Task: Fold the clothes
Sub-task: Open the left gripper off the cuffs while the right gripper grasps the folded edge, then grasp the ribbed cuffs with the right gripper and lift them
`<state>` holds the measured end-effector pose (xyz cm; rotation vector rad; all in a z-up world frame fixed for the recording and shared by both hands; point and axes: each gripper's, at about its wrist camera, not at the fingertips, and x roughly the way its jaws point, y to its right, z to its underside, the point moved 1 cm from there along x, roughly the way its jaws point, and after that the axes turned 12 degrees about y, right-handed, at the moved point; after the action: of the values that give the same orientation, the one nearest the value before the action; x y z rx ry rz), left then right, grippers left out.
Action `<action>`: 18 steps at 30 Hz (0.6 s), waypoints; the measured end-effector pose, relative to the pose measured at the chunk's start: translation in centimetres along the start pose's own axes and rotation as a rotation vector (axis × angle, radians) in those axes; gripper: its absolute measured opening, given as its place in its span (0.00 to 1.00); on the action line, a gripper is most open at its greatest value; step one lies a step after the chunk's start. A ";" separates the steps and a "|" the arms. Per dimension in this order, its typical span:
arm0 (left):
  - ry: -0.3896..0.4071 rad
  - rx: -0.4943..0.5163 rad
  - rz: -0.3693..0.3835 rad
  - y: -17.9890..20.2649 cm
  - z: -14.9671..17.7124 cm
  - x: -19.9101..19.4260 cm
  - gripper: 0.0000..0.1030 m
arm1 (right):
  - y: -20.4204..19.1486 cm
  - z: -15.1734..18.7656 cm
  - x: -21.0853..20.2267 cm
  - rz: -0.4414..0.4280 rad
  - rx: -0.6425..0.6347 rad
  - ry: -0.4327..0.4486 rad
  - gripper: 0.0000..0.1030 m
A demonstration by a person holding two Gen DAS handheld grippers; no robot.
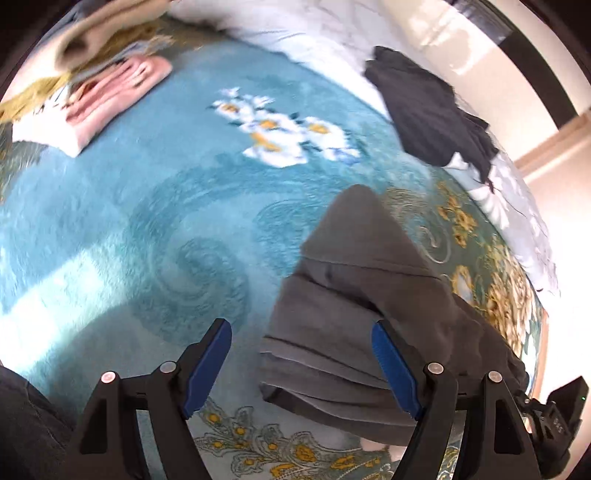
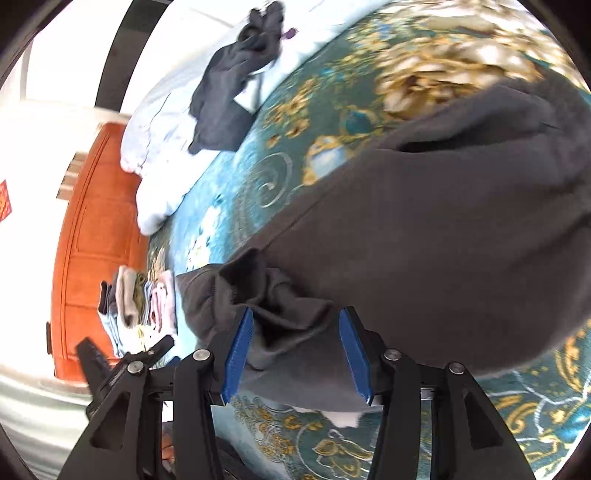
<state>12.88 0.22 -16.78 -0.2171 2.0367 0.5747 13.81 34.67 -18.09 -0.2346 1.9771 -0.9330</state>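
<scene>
A grey garment (image 1: 354,295) lies on a teal flowered blanket (image 1: 147,206), partly folded, its layered hem toward me. My left gripper (image 1: 301,363) stands open just above the hem, the garment's left edge between its blue pads. In the right wrist view the same grey garment (image 2: 443,229) fills the right half, with a bunched cuff (image 2: 266,295) in front. My right gripper (image 2: 297,354) is open around that bunched fabric, the pads apart and not pressing it.
A stack of folded clothes (image 1: 110,92) with a pink piece on top sits at the blanket's far left, seen also as a stack (image 2: 140,306). A dark crumpled garment (image 1: 432,114) lies on white bedding (image 1: 317,33). An orange wooden door (image 2: 96,236) stands beyond the bed.
</scene>
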 end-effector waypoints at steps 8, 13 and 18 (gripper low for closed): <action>-0.114 -0.062 0.023 -3.8 3.8 3.3 0.79 | -6.4 -1.0 5.1 -0.068 -0.156 -0.105 0.49; -0.127 -0.140 0.075 -5.0 3.5 3.3 0.79 | -7.7 0.6 7.2 -0.062 -0.174 -0.179 0.49; -0.132 -0.174 0.106 -5.4 3.5 3.3 0.79 | -8.0 1.7 8.2 -0.068 -0.198 -0.220 0.35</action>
<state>15.95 -2.52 -22.75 -0.1701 1.8796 0.8124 8.98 24.15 -18.39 -0.4984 1.8656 -0.7205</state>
